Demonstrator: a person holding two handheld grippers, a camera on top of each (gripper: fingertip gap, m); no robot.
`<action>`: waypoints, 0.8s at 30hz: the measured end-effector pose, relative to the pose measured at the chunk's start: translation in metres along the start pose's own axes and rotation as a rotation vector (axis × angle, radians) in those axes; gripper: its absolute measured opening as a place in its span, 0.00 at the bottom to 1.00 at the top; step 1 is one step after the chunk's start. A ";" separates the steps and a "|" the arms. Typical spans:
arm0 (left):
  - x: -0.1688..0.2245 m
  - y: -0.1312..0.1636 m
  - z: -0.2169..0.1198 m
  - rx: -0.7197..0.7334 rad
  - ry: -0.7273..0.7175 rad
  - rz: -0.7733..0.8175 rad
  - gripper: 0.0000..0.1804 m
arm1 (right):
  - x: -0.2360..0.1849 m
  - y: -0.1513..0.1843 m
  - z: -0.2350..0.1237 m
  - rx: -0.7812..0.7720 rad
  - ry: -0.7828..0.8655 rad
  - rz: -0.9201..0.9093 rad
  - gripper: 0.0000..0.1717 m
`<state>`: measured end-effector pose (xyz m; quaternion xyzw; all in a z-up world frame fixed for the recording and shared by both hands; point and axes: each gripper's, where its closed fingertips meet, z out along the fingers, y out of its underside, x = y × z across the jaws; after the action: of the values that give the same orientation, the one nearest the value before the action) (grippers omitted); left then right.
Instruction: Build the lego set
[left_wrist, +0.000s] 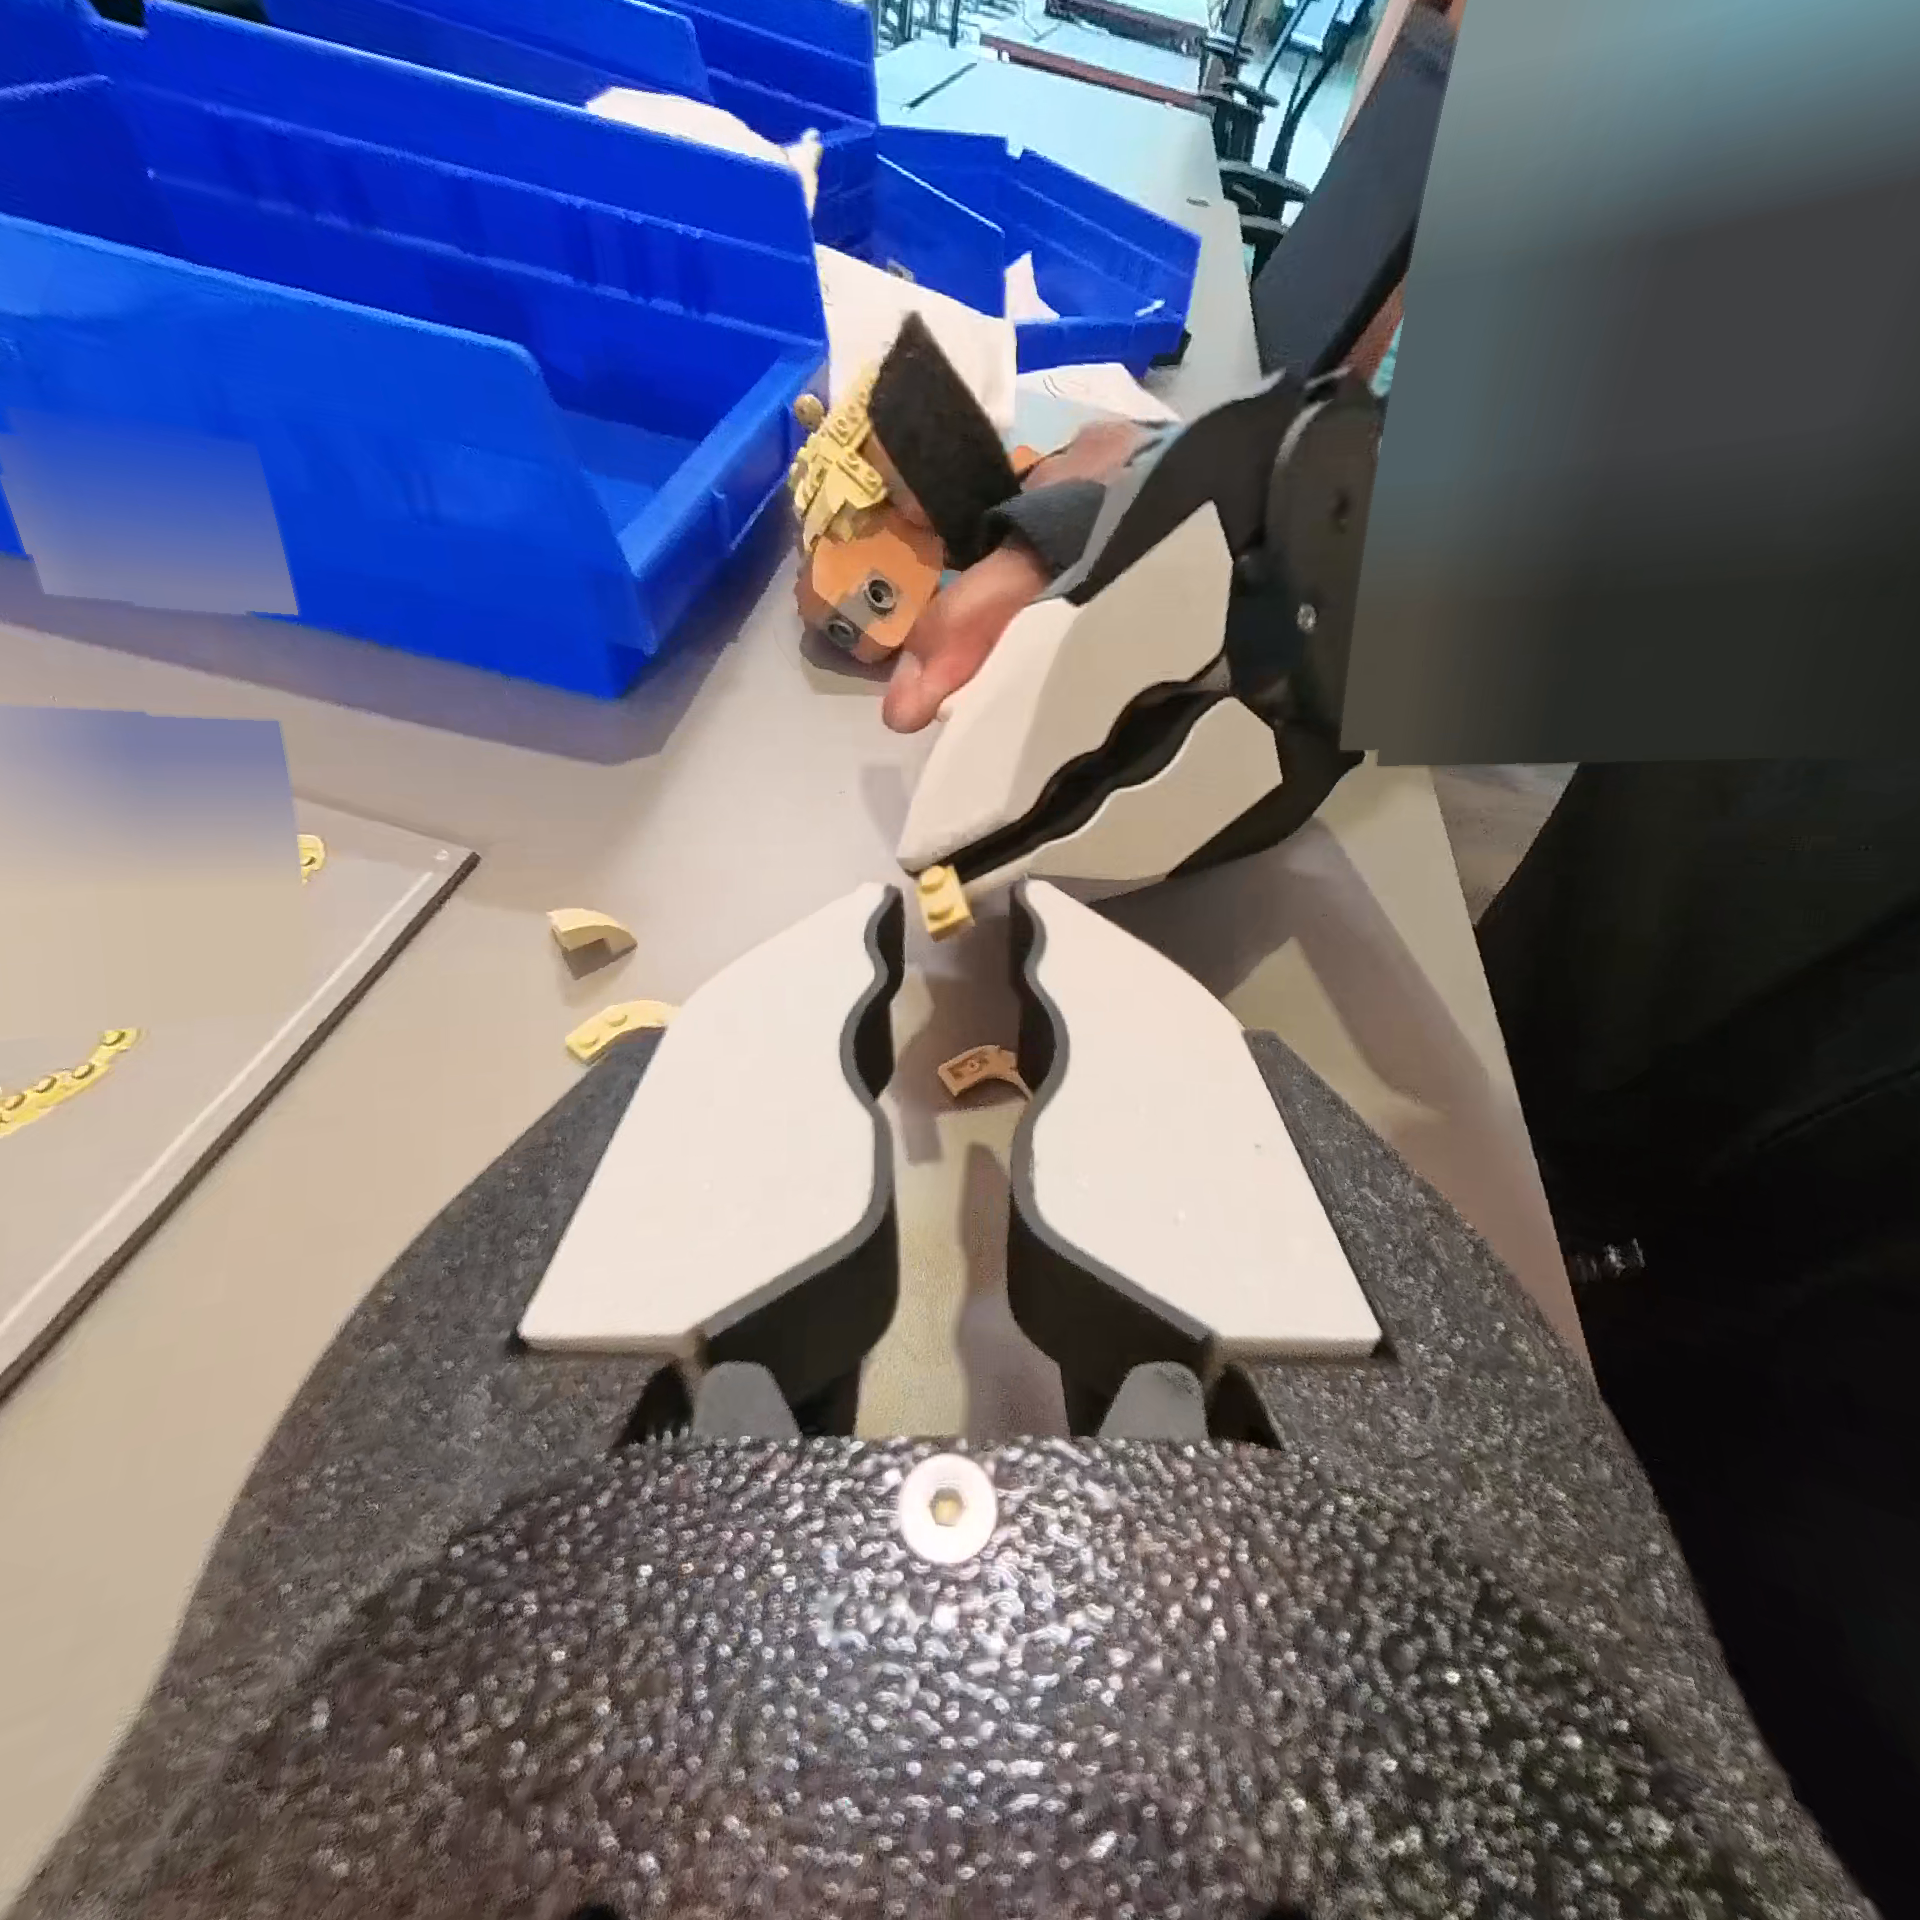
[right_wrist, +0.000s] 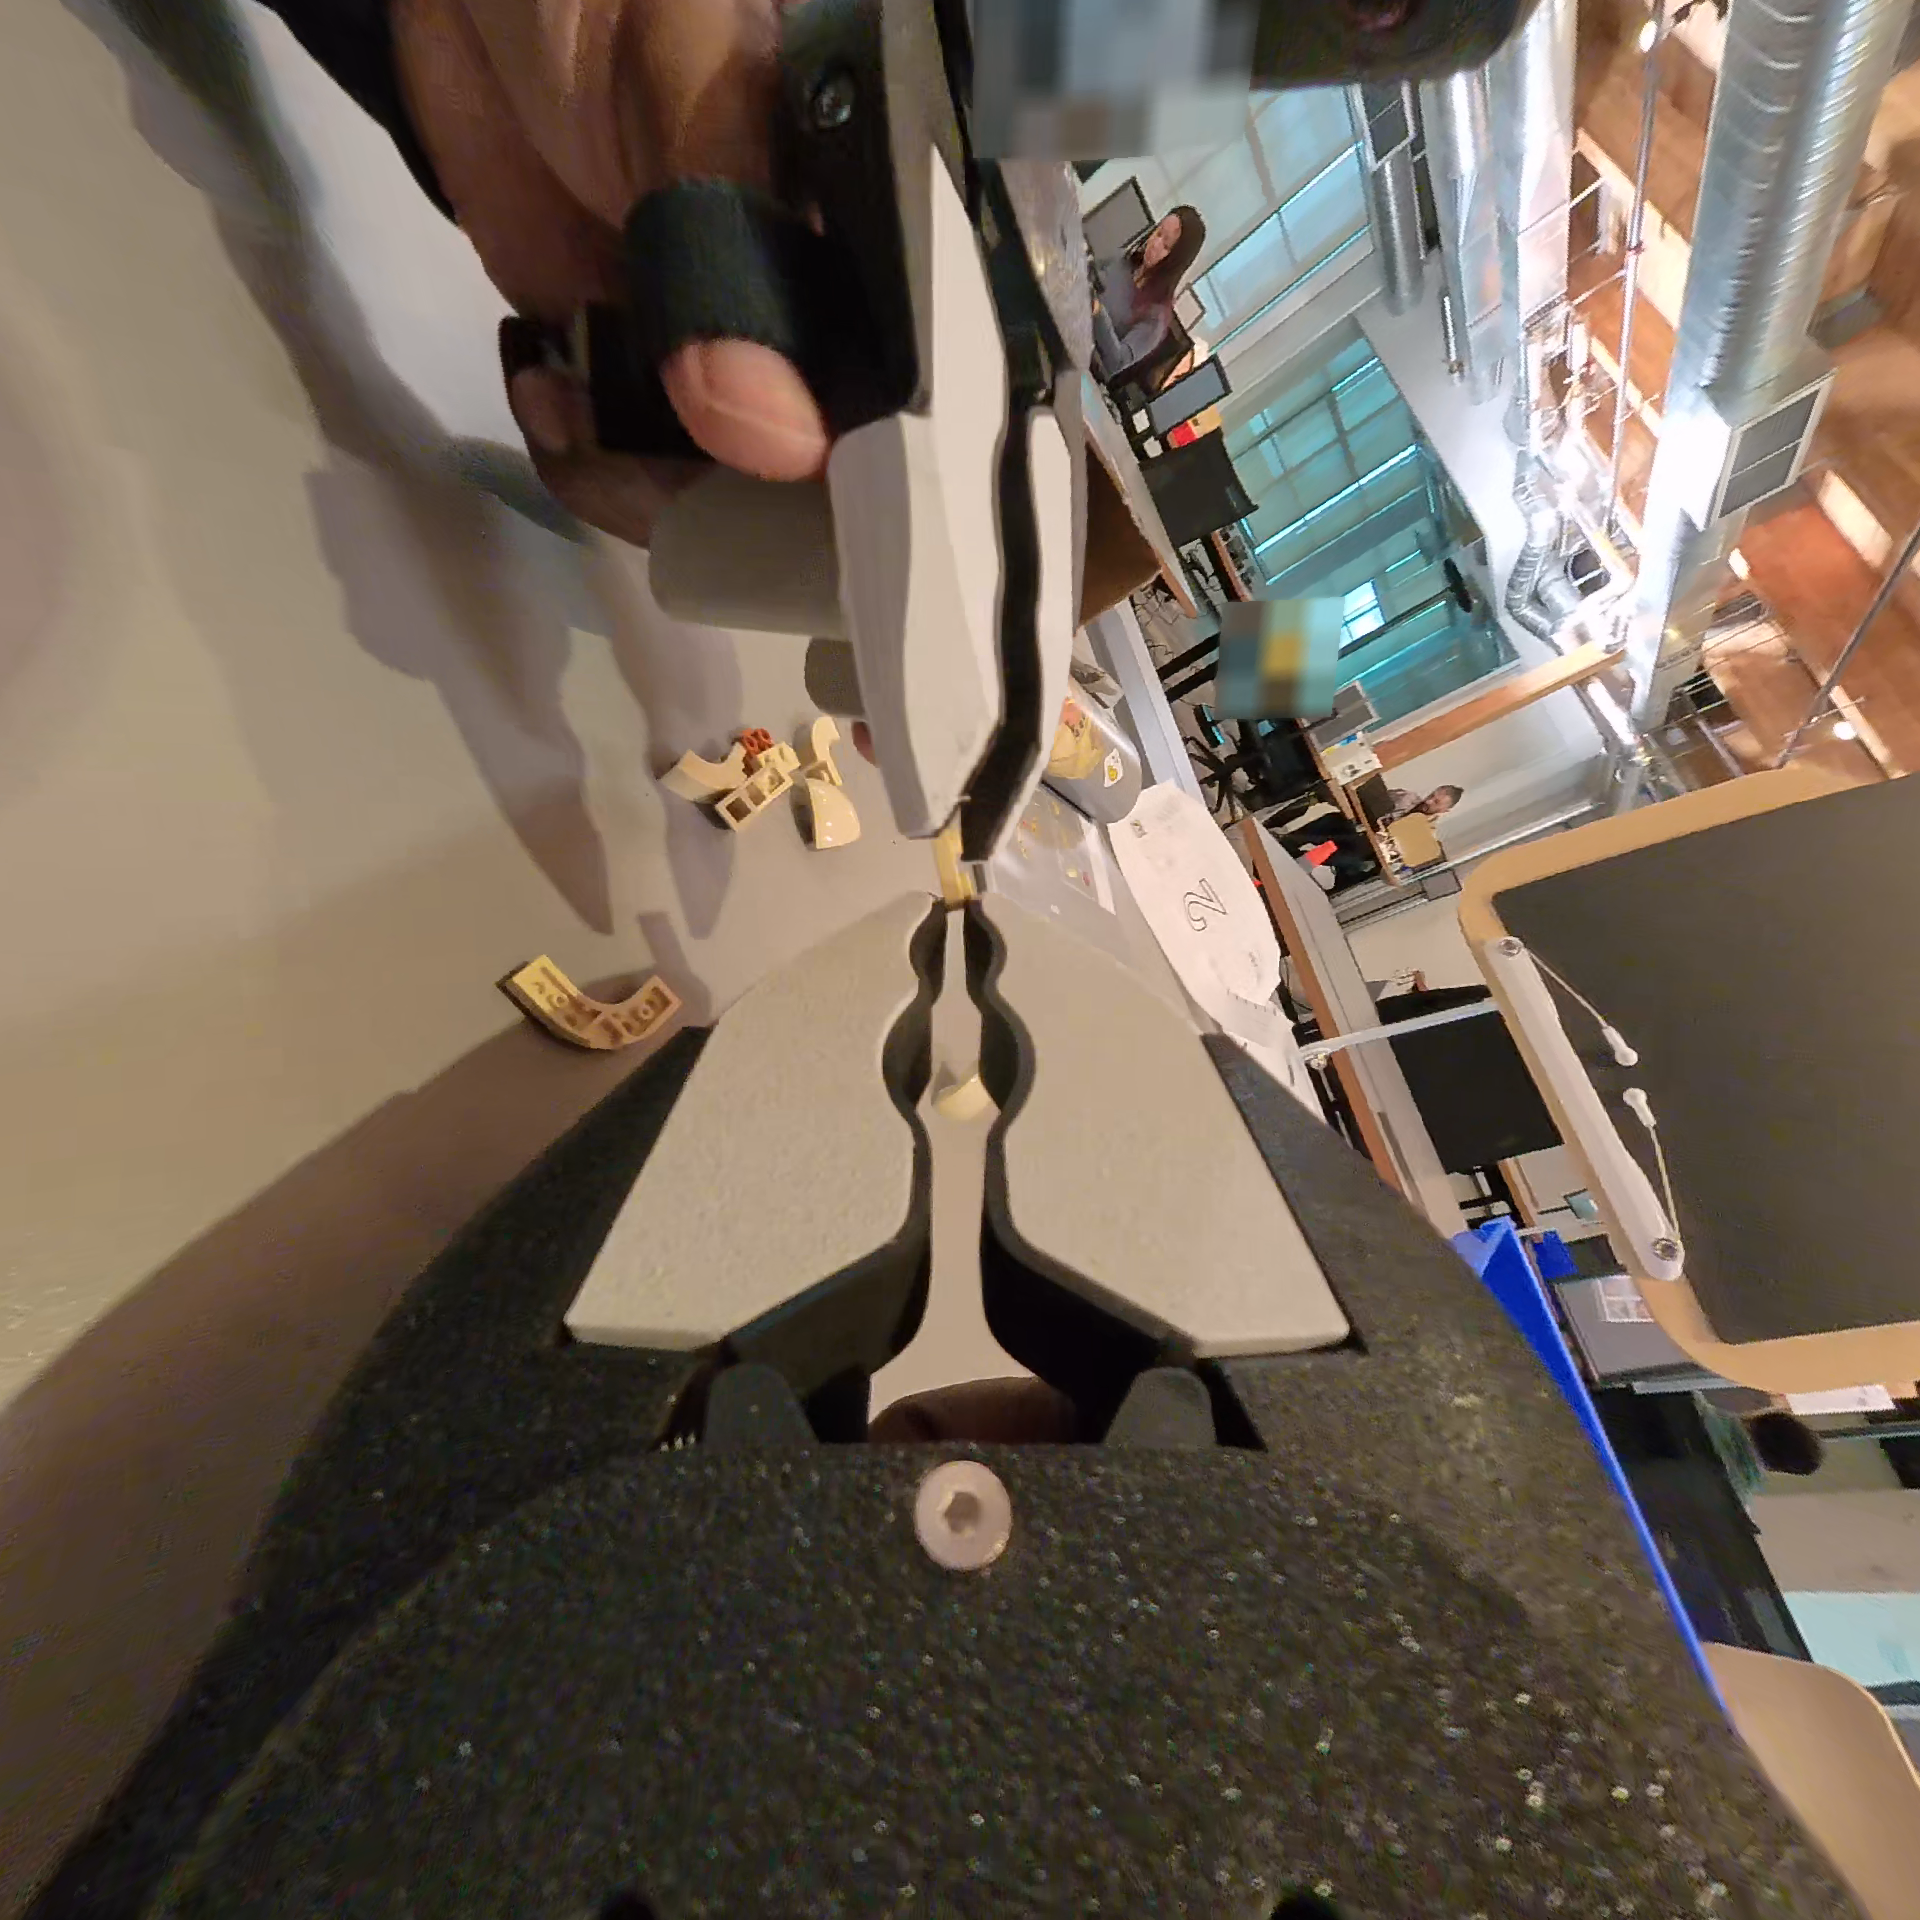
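Seen only from the left wrist: blue bins (left_wrist: 436, 343) and an orange-and-tan brick figure (left_wrist: 862, 540) on the tabletop (left_wrist: 644, 831). Right tongs (right_wrist: 957, 906) clenched on a small tan plate (left_wrist: 943, 902), tilted down — left tongs (left_wrist: 954, 902) released around it, not pressing.
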<state>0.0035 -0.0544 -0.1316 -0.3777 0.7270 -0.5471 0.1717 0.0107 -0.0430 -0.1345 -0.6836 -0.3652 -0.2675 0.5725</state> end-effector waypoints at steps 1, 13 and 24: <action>-0.001 0.000 0.001 0.007 0.000 -0.012 0.10 | 0.000 0.000 0.000 0.002 0.004 -0.004 0.02; -0.009 0.014 0.002 -0.052 -0.003 0.013 0.04 | -0.013 0.009 0.005 -0.040 -0.077 0.002 0.05; -0.008 0.035 -0.009 -0.202 0.002 0.102 0.04 | -0.046 0.023 0.000 -0.195 -0.437 0.328 0.10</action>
<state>-0.0096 -0.0384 -0.1619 -0.3549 0.7970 -0.4620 0.1595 0.0025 -0.0540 -0.1844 -0.8268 -0.3369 -0.0517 0.4475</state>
